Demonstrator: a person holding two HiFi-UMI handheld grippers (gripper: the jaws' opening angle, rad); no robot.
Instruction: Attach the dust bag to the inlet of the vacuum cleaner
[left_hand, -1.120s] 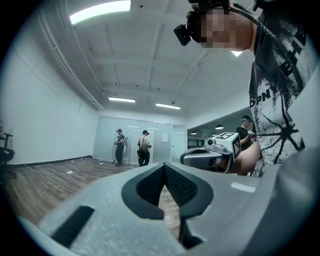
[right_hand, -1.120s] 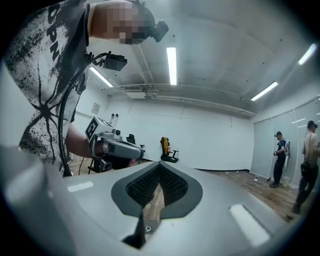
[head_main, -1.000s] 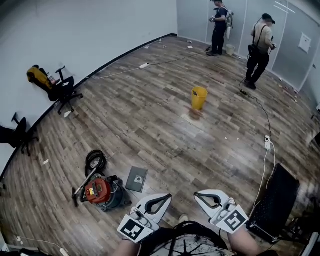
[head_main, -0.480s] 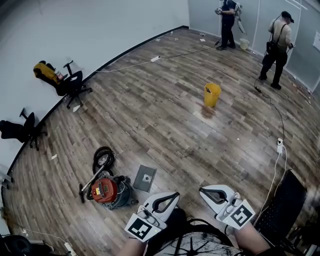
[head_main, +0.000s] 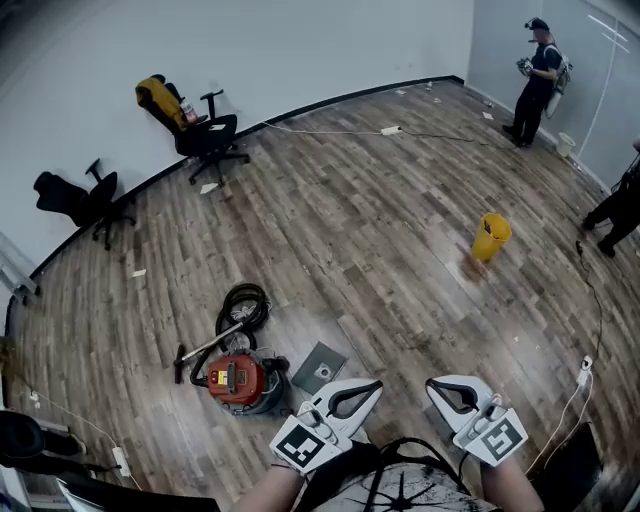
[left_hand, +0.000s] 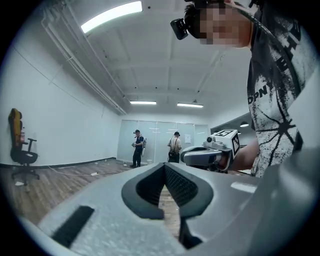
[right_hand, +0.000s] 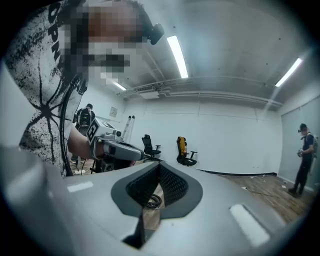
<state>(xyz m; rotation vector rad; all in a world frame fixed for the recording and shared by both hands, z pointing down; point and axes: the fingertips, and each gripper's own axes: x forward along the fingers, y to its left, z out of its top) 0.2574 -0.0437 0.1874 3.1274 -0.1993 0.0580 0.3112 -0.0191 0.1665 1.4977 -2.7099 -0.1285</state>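
On the wood floor (head_main: 380, 220), lower left, sits the red vacuum (head_main: 238, 382) w/ its black hose (head_main: 245, 305) coiled just behind. The grey dust bag (head_main: 320, 368) lies flat beside the vacuum, to its right. Left claw (head_main: 376, 385) & right claw (head_main: 432, 384) are both fully closed, nothing in either.

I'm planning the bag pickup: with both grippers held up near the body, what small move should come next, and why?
Probably lower the left gripper toward the flat grey square dust bag. It lies on the wood floor beside the round red vacuum cleaner, nearer that gripper than the right gripper. Both grippers are shut, empty and off the floor.
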